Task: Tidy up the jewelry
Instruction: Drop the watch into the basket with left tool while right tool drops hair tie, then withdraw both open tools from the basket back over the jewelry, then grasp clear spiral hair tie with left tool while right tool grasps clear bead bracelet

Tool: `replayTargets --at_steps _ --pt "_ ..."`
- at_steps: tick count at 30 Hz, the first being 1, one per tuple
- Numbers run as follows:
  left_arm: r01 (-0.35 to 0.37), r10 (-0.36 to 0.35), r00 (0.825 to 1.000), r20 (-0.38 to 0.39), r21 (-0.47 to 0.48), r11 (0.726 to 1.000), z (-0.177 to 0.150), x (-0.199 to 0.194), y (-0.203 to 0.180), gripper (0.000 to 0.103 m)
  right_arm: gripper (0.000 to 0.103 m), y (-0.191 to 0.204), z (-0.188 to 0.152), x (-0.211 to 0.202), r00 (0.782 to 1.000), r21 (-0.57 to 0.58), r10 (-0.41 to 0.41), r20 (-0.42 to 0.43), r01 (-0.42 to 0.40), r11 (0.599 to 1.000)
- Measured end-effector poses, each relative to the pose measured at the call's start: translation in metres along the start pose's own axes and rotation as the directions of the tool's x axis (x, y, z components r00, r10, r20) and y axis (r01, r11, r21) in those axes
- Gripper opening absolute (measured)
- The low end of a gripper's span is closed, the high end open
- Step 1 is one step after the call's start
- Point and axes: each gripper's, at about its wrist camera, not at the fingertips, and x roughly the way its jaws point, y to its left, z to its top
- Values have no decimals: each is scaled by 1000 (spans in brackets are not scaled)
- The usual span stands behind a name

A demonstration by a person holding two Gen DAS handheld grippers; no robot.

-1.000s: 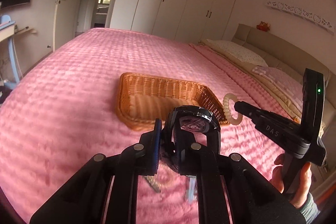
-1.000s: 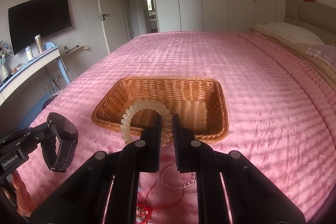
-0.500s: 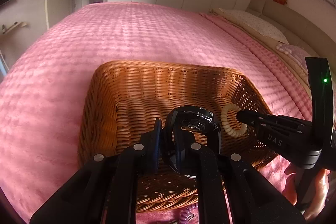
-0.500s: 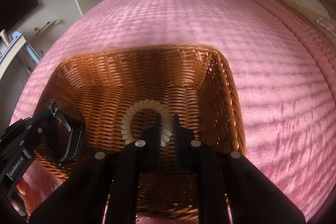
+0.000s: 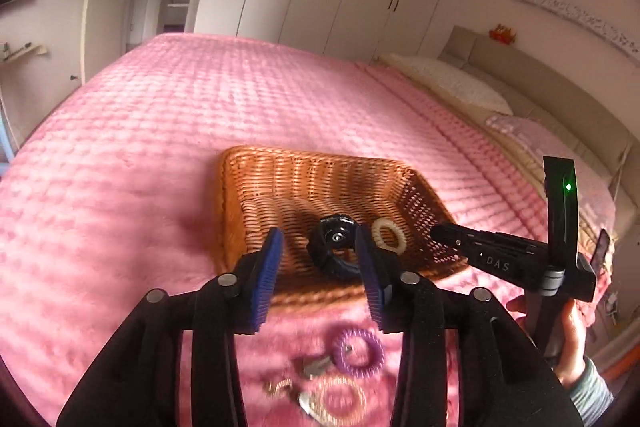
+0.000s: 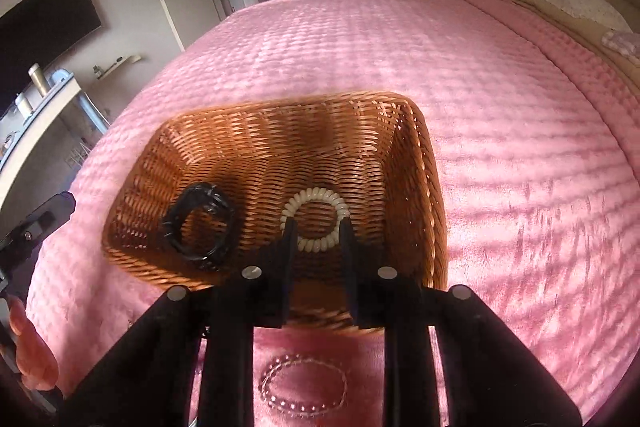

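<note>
Left gripper spread, watch beyond, in basket

Soft striped daylight, fisheye-bent edges, foreground blurred by motion.

Below the basket, the small pieces on the pink bedspread blur together in our left view: a purple coil tie, a pale ring and what may be clips. Our right view cuts a beaded bracelet behind the gripper frame. The watch smears, its face unreadable. The left hand runs off the edge.
</note>
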Motion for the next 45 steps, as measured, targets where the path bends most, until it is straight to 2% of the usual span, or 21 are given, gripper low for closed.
replayTargets --at_steps 4,10,15,20,23,27,29,32,36,39,41,43,45 --pt "21 -21 1000 21 -3 1000 -22 -35 -1 42 43 3 -22 -37 997 -11 30 72 -29 1000" --pt "56 -58 998 -32 -52 997 -72 -46 5 42 44 -3 -66 -58 991 -28 11 132 -8 1000" --pt "64 -73 991 -108 -87 994 -106 -29 7 42 44 -18 -94 -46 993 -12 -49 111 50 999" --pt "12 -20 990 -140 -56 998 -120 -9 -2 41 44 -41 -100 -30 999 77 -8 54 4 997" --pt "-16 14 990 -140 -16 1000 -125 -4 -9 41 43 -38 -99 -21 1000 51 3 24 -4 999" --pt "-53 59 987 -150 44 998 -127 4 -19 37 36 -19 -103 -11 999 -48 -38 -4 38 998" --pt "-67 75 984 -159 52 996 -126 9 -21 35 29 -11 -105 -2 996 -84 -81 -27 79 993" --pt "-103 110 980 -166 49 993 -125 15 -22 30 29 -6 -107 3 993 -110 -112 -40 107 988" --pt "-155 161 973 -168 51 987 -125 19 -20 12 29 -4 -107 7 990 -127 -132 -49 125 984" --pt "-160 166 972 -167 52 986 -125 19 -20 11 24 0 -108 11 989 -140 -137 -48 130 982" --pt "-167 175 971 -164 60 984 -126 19 -21 10 11 4 -108 12 990 -155 -132 -46 123 980" --pt "-164 172 972 -158 63 984 -127 18 -22 7 6 9 -108 13 990 -171 -136 -38 128 977" --pt "-151 158 976 -151 59 987 -128 15 -23 7 6 8 -109 11 991 -167 -130 -27 124 978"
